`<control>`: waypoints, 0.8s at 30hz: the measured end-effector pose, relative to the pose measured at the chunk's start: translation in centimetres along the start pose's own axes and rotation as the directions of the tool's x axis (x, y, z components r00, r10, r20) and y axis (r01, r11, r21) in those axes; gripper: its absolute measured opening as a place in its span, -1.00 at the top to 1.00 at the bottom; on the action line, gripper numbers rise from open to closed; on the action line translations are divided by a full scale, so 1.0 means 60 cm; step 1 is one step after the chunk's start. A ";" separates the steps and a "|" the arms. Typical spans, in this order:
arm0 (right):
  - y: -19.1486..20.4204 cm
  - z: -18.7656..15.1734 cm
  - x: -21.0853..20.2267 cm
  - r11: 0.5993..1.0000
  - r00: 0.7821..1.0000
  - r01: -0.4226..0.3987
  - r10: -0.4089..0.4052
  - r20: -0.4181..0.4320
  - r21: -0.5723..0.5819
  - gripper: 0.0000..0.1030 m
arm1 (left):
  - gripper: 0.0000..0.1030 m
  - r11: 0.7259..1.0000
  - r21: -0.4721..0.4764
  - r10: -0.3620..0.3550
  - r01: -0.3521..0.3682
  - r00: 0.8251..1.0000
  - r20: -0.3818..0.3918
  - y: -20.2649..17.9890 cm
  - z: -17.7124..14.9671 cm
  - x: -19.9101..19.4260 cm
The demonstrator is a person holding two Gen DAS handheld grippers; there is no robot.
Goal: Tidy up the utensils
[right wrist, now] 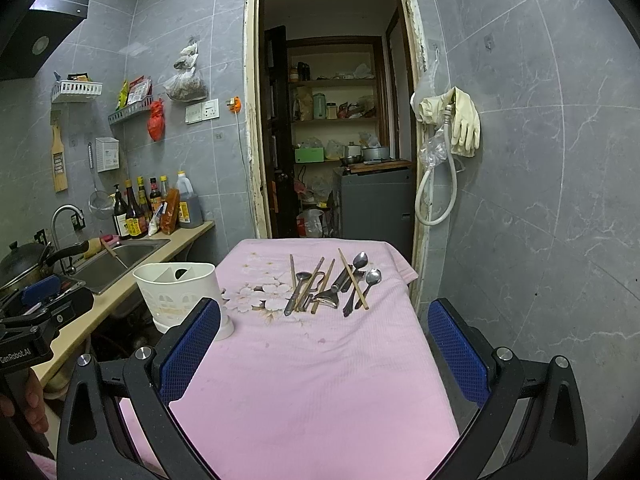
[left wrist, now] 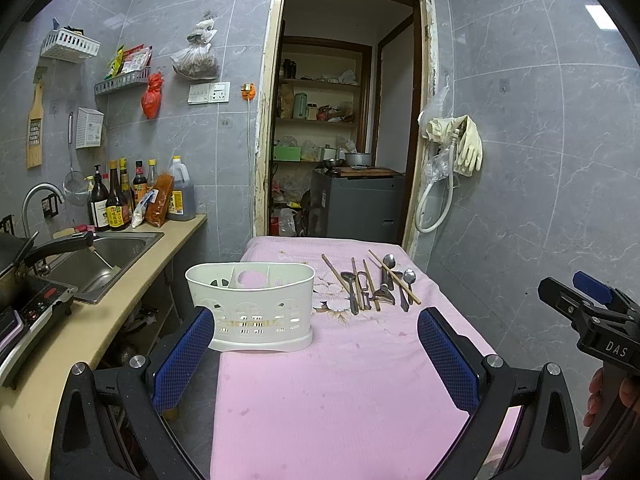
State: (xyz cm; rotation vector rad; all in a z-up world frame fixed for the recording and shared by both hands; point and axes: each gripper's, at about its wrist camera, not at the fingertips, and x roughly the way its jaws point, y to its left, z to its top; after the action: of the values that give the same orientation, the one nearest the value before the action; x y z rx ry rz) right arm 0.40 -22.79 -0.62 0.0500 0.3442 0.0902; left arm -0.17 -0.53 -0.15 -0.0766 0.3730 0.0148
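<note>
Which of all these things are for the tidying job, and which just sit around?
For the job:
white caddy
chopsticks
spoons
peeler

Just lying about:
sauce bottles
sink
rubber gloves
pan

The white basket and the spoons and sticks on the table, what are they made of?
The basket looks like matte white plastic: moulded cut-out holes. The spoons seem to be shiny metal, likely steel, since they glint grey. The sticks look like plain wood or bamboo: dull tan, no shine.
</note>
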 end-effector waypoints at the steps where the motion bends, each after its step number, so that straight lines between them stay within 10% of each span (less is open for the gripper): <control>1: -0.001 0.000 0.000 1.000 1.000 0.000 0.000 -0.001 0.000 -0.98 | -0.99 1.000 0.000 0.000 0.000 1.000 0.000 0.000 0.000 0.000; 24: 0.004 -0.010 -0.005 1.000 1.000 0.024 -0.024 -0.009 0.005 -0.98 | -0.99 0.999 -0.008 -0.032 0.032 0.999 -0.016 0.001 -0.007 0.003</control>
State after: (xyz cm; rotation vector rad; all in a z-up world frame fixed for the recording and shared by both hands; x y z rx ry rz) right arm -0.12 -22.58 -1.09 0.0509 0.3541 0.0661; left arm -0.17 -0.51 -0.59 -0.0907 0.3880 -0.0156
